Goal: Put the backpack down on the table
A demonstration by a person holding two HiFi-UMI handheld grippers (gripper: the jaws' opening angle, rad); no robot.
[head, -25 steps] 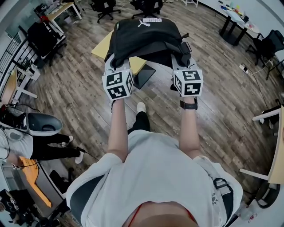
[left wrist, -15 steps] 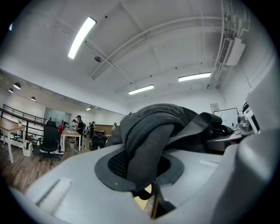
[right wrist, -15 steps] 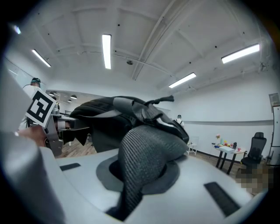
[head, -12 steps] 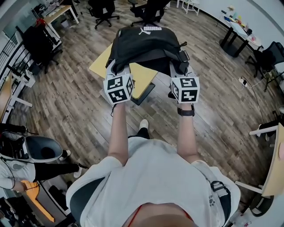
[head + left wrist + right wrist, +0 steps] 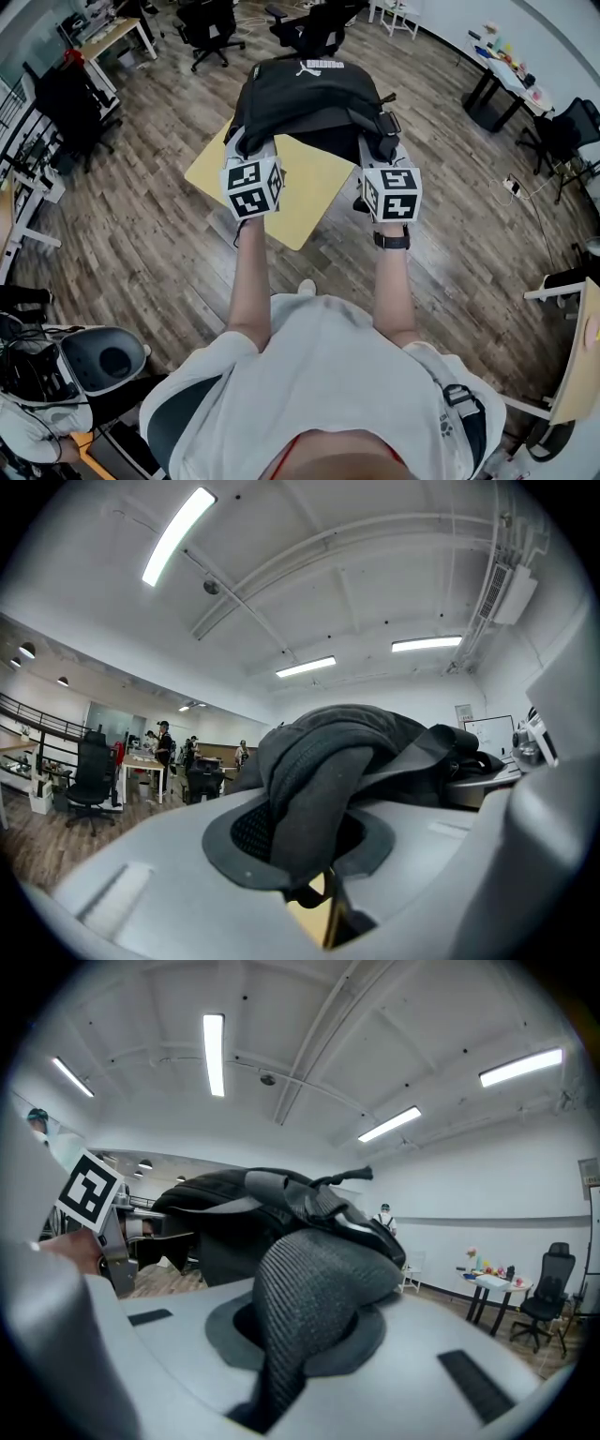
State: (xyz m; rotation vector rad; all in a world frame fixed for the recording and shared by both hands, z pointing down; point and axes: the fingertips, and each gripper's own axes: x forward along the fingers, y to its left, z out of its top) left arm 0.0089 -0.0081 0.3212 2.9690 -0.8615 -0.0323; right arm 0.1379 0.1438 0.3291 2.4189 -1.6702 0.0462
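Observation:
A black backpack (image 5: 309,94) with a white logo hangs in the air in front of me, over the far part of a small yellow table (image 5: 295,192). My left gripper (image 5: 247,142) is shut on the backpack's left shoulder strap (image 5: 314,794). My right gripper (image 5: 380,142) is shut on the right shoulder strap (image 5: 300,1302), a ribbed grey-black band. Both gripper views look along the jaws with a strap pinched between them and the bag's bulk behind. The marker cubes (image 5: 251,186) sit near my hands. The bag hides the table's far edge.
Wooden floor surrounds the table. Black office chairs (image 5: 211,21) stand beyond the bag. A desk (image 5: 111,33) is at the far left and a black table (image 5: 497,80) at the far right. A grey round machine (image 5: 103,356) sits at lower left.
I have walked forward with the bag. The yellow table has slid nearer and shows more from under the backpack. Both grips on the straps are unchanged.

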